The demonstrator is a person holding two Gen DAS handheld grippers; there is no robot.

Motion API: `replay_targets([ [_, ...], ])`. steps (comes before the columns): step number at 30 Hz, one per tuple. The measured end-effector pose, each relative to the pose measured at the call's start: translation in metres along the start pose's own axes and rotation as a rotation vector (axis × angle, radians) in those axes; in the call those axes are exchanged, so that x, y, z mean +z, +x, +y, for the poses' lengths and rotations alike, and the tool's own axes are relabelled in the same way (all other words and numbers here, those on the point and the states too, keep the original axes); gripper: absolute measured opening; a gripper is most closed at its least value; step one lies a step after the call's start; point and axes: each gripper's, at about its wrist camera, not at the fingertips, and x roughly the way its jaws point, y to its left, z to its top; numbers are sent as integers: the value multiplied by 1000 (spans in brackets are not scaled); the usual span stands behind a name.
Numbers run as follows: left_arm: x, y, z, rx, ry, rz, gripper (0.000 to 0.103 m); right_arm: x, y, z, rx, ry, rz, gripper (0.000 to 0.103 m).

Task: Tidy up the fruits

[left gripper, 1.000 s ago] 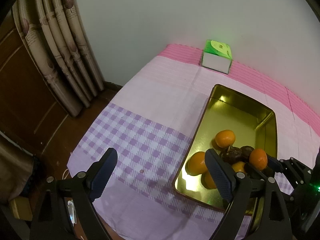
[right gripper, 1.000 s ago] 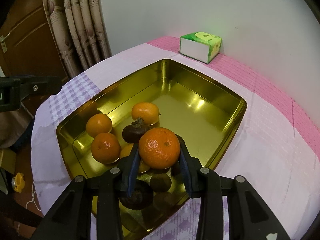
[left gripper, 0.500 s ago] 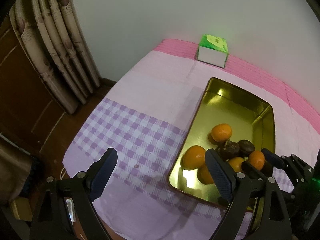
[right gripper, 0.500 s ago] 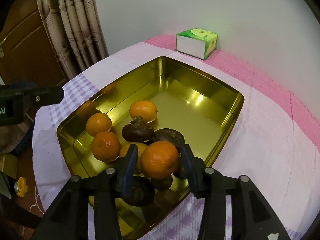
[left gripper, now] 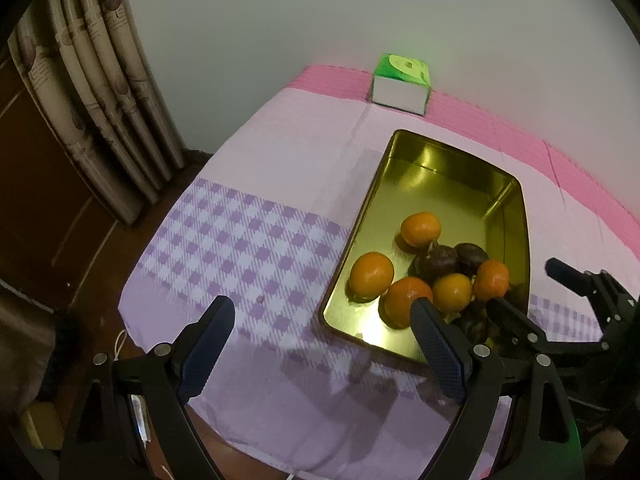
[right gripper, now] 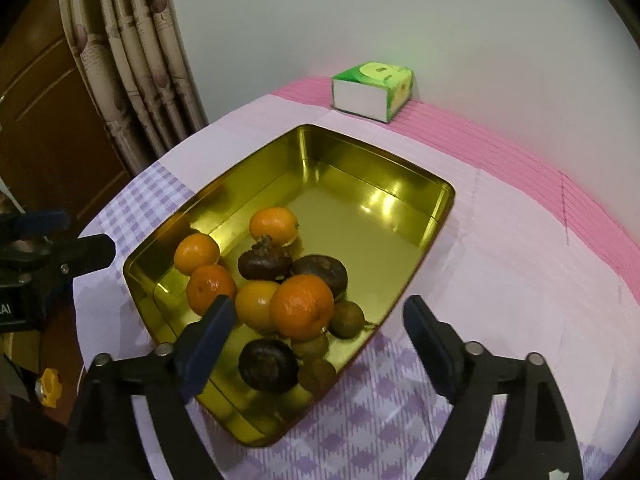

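A gold metal tray (right gripper: 416, 184) (left gripper: 516, 200) sits on the tablecloth and holds several oranges and dark brown fruits. One orange (right gripper: 302, 306) (left gripper: 491, 279) rests on top of the pile at the tray's near end. My right gripper (right gripper: 320, 322) is open and empty, its jaws wide apart just above and behind that orange. It also shows in the left wrist view (left gripper: 528, 292). My left gripper (left gripper: 322, 334) is open and empty over the checked cloth at the tray's left edge. It shows in the right wrist view (right gripper: 60, 236).
A green and white tissue box (right gripper: 372, 90) (left gripper: 401, 84) stands at the back by the wall. Curtains (left gripper: 92, 92) and a wooden door lie left, past the table edge. A pink and purple checked cloth (left gripper: 248, 240) covers the table.
My right gripper has opened and let the orange go onto the pile in the tray, then drawn back slightly. My left gripper has stayed open and shifted little.
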Motion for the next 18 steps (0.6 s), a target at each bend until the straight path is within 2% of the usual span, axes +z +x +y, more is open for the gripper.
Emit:
replay_targets([
  [8,-3,1,-7,10,37,-10,89,-10,-18,-7,-59,42,16,97],
  [18,-8,2,-20,24,87,-11,89,-27,-29,-10,-94,77,45,100],
])
